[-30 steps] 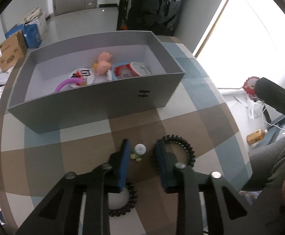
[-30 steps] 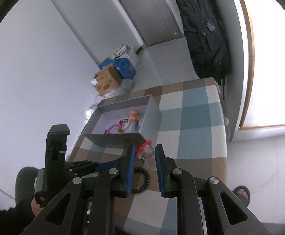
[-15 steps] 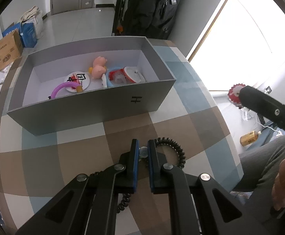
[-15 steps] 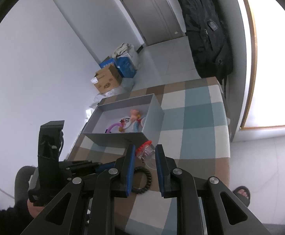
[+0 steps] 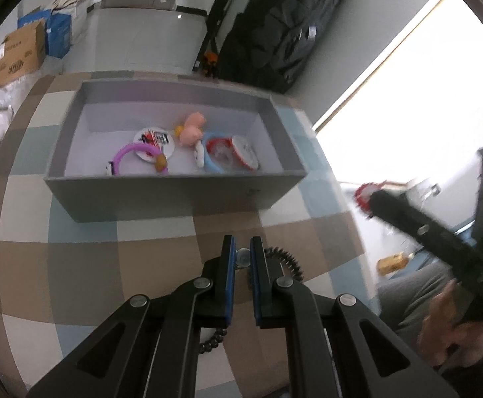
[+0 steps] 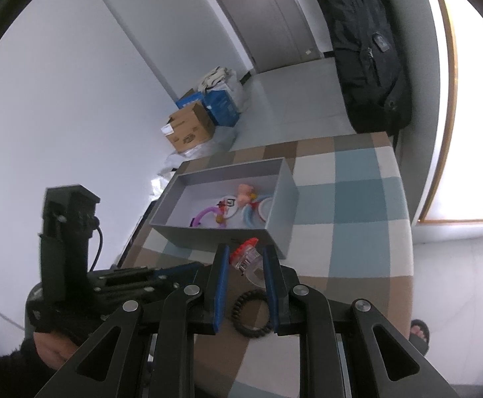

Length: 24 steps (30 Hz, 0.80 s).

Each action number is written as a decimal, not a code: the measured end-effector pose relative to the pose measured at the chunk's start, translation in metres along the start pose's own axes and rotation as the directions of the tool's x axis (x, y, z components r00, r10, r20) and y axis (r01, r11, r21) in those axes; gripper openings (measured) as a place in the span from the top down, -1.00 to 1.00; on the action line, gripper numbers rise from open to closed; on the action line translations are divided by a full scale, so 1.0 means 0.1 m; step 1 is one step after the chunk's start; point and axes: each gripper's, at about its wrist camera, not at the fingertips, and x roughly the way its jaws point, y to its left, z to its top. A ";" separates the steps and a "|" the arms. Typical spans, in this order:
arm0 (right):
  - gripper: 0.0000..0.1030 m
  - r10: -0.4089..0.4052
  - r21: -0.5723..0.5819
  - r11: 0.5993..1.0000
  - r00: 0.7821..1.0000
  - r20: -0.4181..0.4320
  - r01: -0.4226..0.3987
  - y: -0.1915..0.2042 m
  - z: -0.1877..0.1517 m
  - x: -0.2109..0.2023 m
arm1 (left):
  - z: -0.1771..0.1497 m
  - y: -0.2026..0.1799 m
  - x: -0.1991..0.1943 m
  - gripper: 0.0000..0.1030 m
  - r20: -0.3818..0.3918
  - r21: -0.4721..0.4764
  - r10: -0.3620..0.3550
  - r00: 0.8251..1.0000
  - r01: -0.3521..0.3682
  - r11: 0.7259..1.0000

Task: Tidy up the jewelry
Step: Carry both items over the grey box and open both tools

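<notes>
**Left wrist view: small clear bead pinched, right claw clamped on a red-capped piece**

Left wrist view: my left gripper [image 5: 242, 254] is closed down to a narrow slit, blue pads [image 5: 230, 265] pinching a small clear round bead [image 5: 242, 256] at the tips. It sits over the checked tablecloth [image 5: 85, 265], near the front wall of the grey box [image 5: 175, 195] but apart from it. A black coiled hair tie [image 5: 289, 262] lies on the cloth just right of my fingers, partly hidden behind the right one. A dark beaded bracelet [image 5: 213, 341] lies under the claw, only a short arc showing.

Inside the box: purple ring [image 5: 135, 152], round white badge [image 5: 153, 141], pink pig figure [image 5: 191, 127], blue ring [image 5: 213, 162] with a red-rimmed disc [image 5: 241, 152] lying against it. All on the box floor, toward the middle and right.

Right wrist view: my right gripper [image 6: 244, 258] is narrow too, clamped on a clear plastic piece with a red toothed cap [image 6: 246, 255], held above the cloth just in front of the box's near corner. The hair tie [image 6: 253, 311] lies flat on the cloth below this claw, between its fingers in the picture but not touched. My left hand [image 6: 50, 345] grips its tool handle at lower left.

In the left view the right gripper [image 5: 374, 199] is blurred at the right edge, the red cap [image 5: 362, 195] at its tip.
</notes>
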 end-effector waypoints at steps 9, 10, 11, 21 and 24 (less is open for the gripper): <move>0.62 0.024 -0.007 1.000 1.000 0.005 -0.024 0.12 0.15 0.14 | 0.28 0.05 -0.31 0.91 0.131 -0.038 -0.050 0.990 0.055 0.998; 0.62 0.025 -0.009 1.000 1.000 0.005 -0.025 0.13 0.16 0.16 | 0.31 0.05 -0.29 0.91 0.138 -0.046 -0.048 0.989 0.055 0.997; 0.62 0.020 -0.011 1.000 1.000 0.007 -0.020 0.15 0.19 0.19 | 0.34 0.07 -0.29 0.91 0.146 -0.054 -0.048 0.988 0.057 0.997; 0.62 0.094 0.002 0.996 0.995 0.037 -0.094 0.22 0.42 0.42 | 0.56 0.24 -0.16 0.91 0.155 -0.121 -0.048 0.987 0.067 0.990; 0.62 0.107 0.000 0.994 0.993 0.042 -0.107 0.24 0.49 0.49 | 0.61 0.30 -0.21 0.91 0.153 -0.130 -0.043 0.987 0.063 0.990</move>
